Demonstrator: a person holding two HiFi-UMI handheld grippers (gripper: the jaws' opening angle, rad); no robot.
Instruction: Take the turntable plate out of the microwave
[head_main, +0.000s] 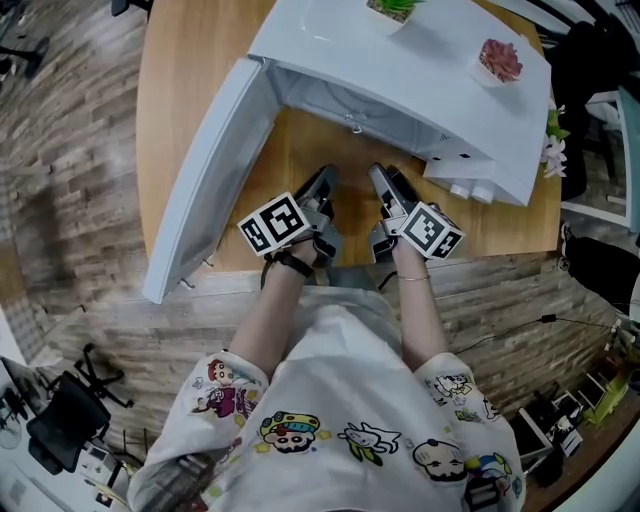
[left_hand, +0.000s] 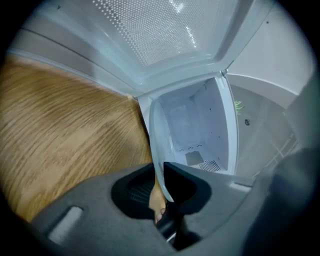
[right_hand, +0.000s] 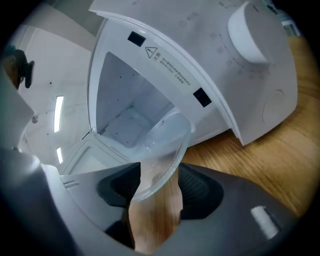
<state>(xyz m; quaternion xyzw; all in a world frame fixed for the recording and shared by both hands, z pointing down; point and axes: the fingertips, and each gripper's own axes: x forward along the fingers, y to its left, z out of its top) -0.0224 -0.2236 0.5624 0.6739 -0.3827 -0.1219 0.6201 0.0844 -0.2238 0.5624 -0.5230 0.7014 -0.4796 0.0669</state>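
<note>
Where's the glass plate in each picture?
Head view: I cannot make it out; the glass is too clear.
Left gripper view: the glass turntable plate is edge-on at lower middle, pinched by the left gripper.
Right gripper view: the plate is at lower middle, inside the open right gripper.
Shared landmark: the open microwave.

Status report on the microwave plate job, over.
Left hand-held gripper shut on turntable plate. Right hand-held gripper open, plate between its jaws. Plate out of microwave, over table. Door open, nothing blocking.
</note>
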